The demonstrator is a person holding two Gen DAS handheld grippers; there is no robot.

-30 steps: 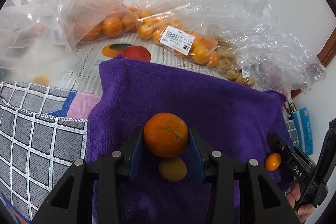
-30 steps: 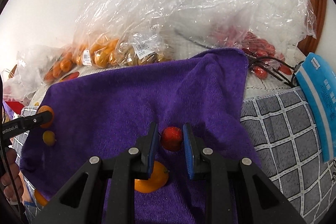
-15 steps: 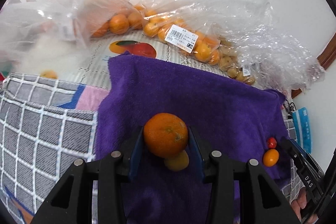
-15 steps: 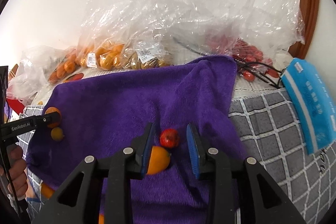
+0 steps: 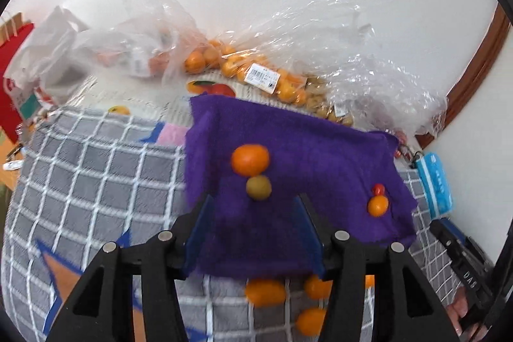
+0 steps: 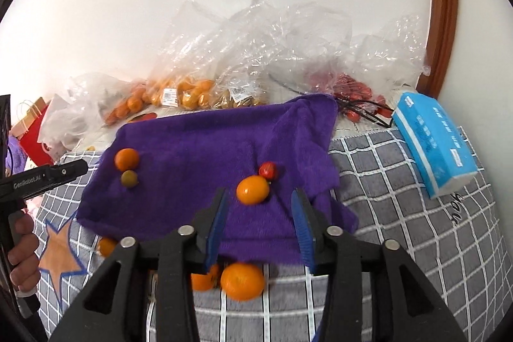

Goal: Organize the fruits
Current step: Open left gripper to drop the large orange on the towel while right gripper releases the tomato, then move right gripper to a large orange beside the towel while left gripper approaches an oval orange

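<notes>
Fruits sit in 2 pairs on purple towel, spread over grey checked blanket. Behind towel, by wall: clear plastic bags w/ oranges, brownish fruit, red fruit. Blue tissue pack lies on blanket just R of towel. Left pair: mandarin touching greenish-yellow small fruit just in front of it. Right pair: orange kumquat touching red cherry tomato behind it. More loose oranges lie on blanket at towel's near edge. Left gripper hovers near left pair, jaws opening, nothing betw. them, mandarin lying free ahead of tips. Right gripper same: jaws opening, empty, kumquat + tomato just ahead of tips, not touched.
</notes>
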